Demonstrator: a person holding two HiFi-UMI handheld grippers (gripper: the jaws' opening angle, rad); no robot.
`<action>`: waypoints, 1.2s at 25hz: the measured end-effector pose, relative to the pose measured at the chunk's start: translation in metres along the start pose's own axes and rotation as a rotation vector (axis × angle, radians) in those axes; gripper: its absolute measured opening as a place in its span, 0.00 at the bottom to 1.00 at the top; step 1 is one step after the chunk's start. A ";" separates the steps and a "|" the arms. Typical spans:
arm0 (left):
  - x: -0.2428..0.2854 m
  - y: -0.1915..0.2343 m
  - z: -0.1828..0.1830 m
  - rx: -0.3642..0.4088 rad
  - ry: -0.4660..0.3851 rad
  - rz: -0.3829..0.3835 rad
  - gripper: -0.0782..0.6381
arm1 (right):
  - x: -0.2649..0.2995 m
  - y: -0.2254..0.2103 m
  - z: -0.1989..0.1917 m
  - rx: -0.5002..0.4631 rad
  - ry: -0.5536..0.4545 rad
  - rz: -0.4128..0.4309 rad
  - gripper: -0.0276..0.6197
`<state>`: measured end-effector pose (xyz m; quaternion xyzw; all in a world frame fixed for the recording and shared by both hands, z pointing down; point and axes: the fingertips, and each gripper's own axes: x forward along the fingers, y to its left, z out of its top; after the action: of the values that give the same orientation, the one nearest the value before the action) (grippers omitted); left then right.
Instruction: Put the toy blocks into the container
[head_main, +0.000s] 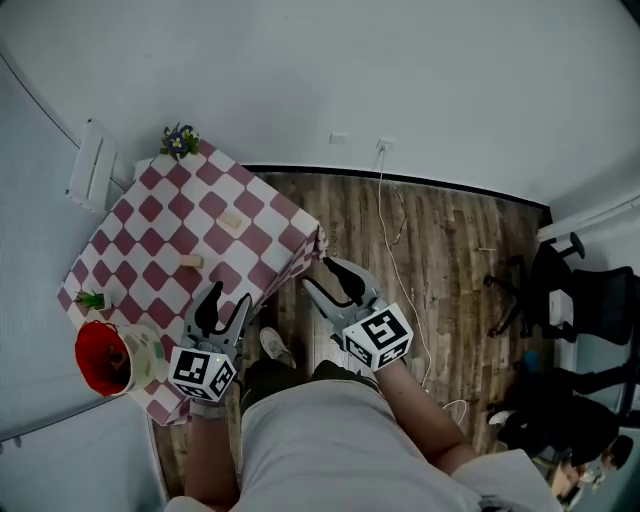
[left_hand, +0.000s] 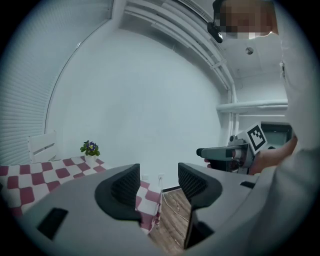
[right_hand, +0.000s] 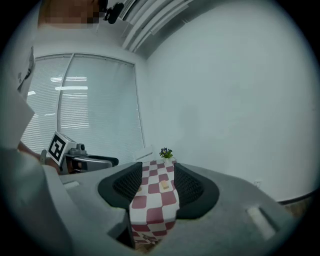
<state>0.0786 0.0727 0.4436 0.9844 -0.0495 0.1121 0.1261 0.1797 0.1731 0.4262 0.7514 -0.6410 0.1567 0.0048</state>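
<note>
Two small pale wooden blocks lie on the red-and-white checked table: one toward the far side, one nearer the middle. Both blocks also show between the jaws in the right gripper view. A red container sits at the table's near left corner. My left gripper hovers open over the near table edge, holding nothing. Off the table's right corner, above the floor, my right gripper is open and empty too.
A potted purple flower stands at the far corner, and a small green plant at the left edge. A pale round object sits beside the red container. A white cable trails over the wooden floor; office chairs stand far right.
</note>
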 end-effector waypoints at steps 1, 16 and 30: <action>0.001 0.014 0.000 -0.008 0.002 0.015 0.41 | 0.014 0.001 0.001 -0.003 0.011 0.008 0.35; -0.016 0.157 -0.060 -0.112 0.145 0.211 0.45 | 0.155 0.039 -0.023 -0.054 0.177 0.108 0.35; 0.004 0.195 -0.117 -0.117 0.306 0.312 0.49 | 0.188 0.030 -0.048 -0.075 0.289 0.168 0.35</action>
<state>0.0336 -0.0852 0.6007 0.9273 -0.1877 0.2754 0.1702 0.1635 -0.0029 0.5115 0.6641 -0.6996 0.2389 0.1117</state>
